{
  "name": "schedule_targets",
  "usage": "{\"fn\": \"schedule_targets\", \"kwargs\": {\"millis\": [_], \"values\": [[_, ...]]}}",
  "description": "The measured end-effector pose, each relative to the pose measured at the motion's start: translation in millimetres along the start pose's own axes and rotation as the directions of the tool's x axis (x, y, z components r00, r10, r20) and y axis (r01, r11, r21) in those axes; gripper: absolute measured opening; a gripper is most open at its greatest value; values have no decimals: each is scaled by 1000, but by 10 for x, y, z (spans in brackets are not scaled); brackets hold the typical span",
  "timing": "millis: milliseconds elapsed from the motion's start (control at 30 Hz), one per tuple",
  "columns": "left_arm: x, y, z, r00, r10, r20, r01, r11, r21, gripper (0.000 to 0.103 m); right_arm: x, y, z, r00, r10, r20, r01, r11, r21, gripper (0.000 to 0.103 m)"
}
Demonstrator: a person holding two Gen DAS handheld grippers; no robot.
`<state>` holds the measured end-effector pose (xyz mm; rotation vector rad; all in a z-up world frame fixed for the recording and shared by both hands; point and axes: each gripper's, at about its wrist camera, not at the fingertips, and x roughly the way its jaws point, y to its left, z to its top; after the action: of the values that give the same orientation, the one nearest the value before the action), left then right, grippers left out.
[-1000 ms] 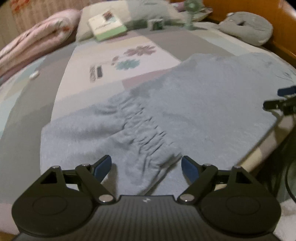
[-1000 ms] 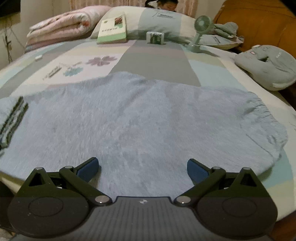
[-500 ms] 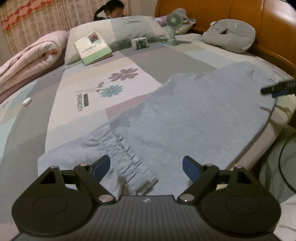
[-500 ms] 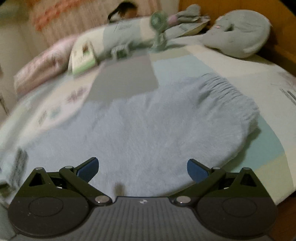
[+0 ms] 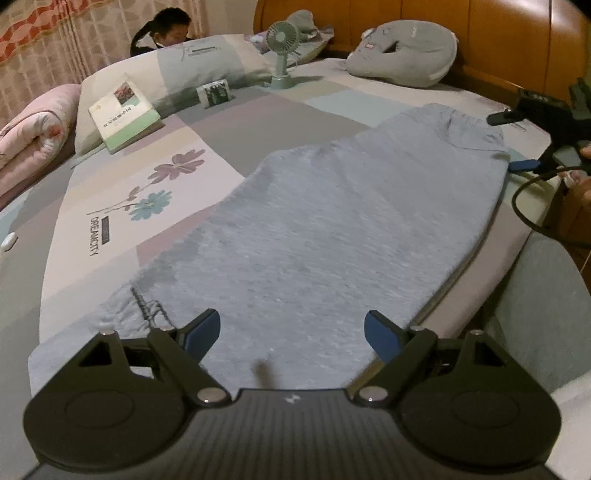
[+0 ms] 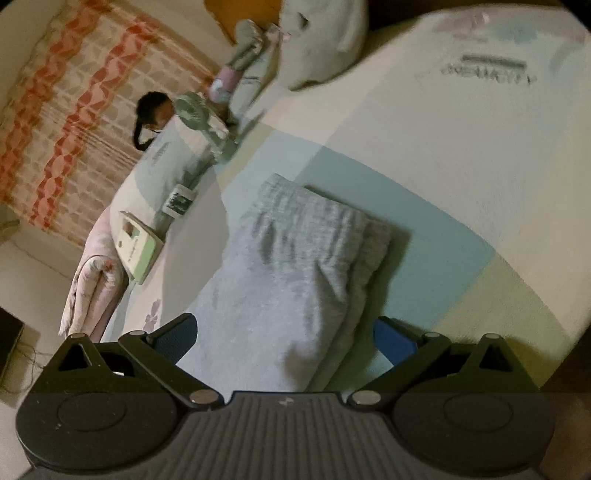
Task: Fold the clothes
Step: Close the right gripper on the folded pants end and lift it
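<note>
A light grey-blue fleece garment (image 5: 332, 229) lies spread flat along the near edge of the bed. My left gripper (image 5: 291, 332) hovers open over its near end, just right of a gathered elastic band (image 5: 147, 306), with cloth below the pads and nothing pinched. My right gripper (image 5: 511, 142) shows at the garment's far gathered end, open. In the right wrist view, which is rolled sideways, my right gripper (image 6: 286, 339) stands open astride that gathered end (image 6: 295, 266); the pads are clear of the cloth.
On the patchwork bedsheet (image 5: 110, 206) lie a green book (image 5: 123, 114), a small fan (image 5: 282, 51), a grey cushion (image 5: 402, 48) and a rolled pink quilt (image 5: 29, 136). A person (image 5: 166, 33) sits behind the pillow. The wooden headboard (image 5: 498, 33) and a black cable (image 5: 524, 206) are on the right.
My left gripper has slid right, off the gathered band and over the flat cloth. My right gripper has rolled sideways and travelled to the garment's far gathered end. Both stay open.
</note>
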<state>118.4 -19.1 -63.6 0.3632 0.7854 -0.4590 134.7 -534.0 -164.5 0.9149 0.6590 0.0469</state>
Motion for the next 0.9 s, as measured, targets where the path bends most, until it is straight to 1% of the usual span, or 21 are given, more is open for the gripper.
{"fn": "schedule_targets", "kwargs": {"millis": [33, 200, 267, 367, 500, 567, 633, 733, 767, 900], "values": [[5, -8, 5, 1000, 1, -2, -1, 1000, 0, 85, 38, -29, 18, 1000, 9, -2, -9, 1000, 12, 103], [32, -16, 14, 1000, 1, -11, -1, 1000, 1, 85, 191, -113, 154, 997, 66, 37, -68, 996, 55, 103], [45, -20, 12, 1000, 2, -15, -1, 1000, 1, 85, 247, -92, 204, 998, 53, 33, -54, 997, 47, 103], [58, -16, 1, 1000, 8, -23, -8, 1000, -1, 85, 256, -64, 189, 998, 45, 32, -46, 999, 30, 103], [58, 11, -15, 1000, 8, -29, -8, 1000, -11, 85, 212, -33, 57, 996, 88, -1, -88, 996, 7, 103], [62, 12, -16, 1000, 5, -30, -6, 1000, -13, 85, 234, -26, 70, 996, 89, -7, -89, 996, -14, 103], [57, 11, -15, 1000, 6, -27, -6, 1000, -12, 85, 258, -53, 154, 996, 90, -1, -90, 996, -2, 103], [47, 23, -25, 1000, -4, -20, 3, 1000, -21, 85, 290, -123, 284, 994, 100, 40, -101, 994, 43, 103], [47, 27, -31, 1000, -4, -19, 3, 1000, -24, 85, 299, -122, 295, 994, 98, 38, -100, 994, 48, 103], [44, 26, -41, 1000, -9, -18, 9, 1000, -25, 85, 292, -34, 141, 995, 99, 6, -99, 995, 31, 103]]}}
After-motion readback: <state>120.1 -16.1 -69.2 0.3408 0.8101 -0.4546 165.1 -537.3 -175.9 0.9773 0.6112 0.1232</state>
